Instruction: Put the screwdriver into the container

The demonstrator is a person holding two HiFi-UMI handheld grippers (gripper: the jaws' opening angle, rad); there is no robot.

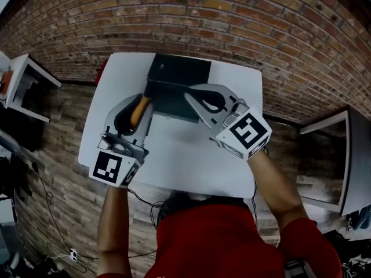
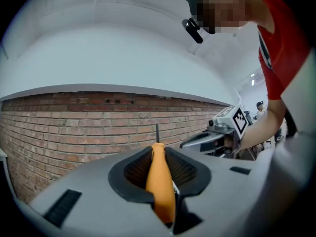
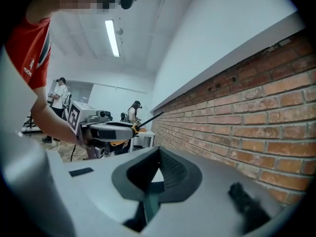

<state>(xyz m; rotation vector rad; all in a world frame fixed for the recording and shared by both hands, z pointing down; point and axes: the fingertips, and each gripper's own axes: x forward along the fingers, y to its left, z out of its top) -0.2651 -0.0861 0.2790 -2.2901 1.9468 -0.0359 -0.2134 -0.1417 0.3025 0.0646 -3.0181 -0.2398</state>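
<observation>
A dark box-shaped container (image 1: 174, 74) stands at the far edge of the white table (image 1: 174, 161). My left gripper (image 1: 146, 101) is shut on the screwdriver (image 1: 138, 110), whose orange handle (image 2: 160, 181) lies between the jaws while the thin dark shaft (image 2: 157, 131) pokes out past the tips toward the container's near left corner. My right gripper (image 1: 190, 95) hovers over the container's near edge, jaws together, nothing between them (image 3: 158, 150). Both gripper views look level at the brick wall and do not show the container. The right gripper view shows the left gripper (image 3: 106, 130) with the screwdriver (image 3: 148, 118).
A brick wall (image 1: 243, 33) rises right behind the table. A small white side table (image 1: 23, 86) stands at the left and another white table (image 1: 333, 155) at the right. Something red (image 1: 101, 71) sits by the table's far left corner. Cables (image 1: 52, 213) lie on the floor.
</observation>
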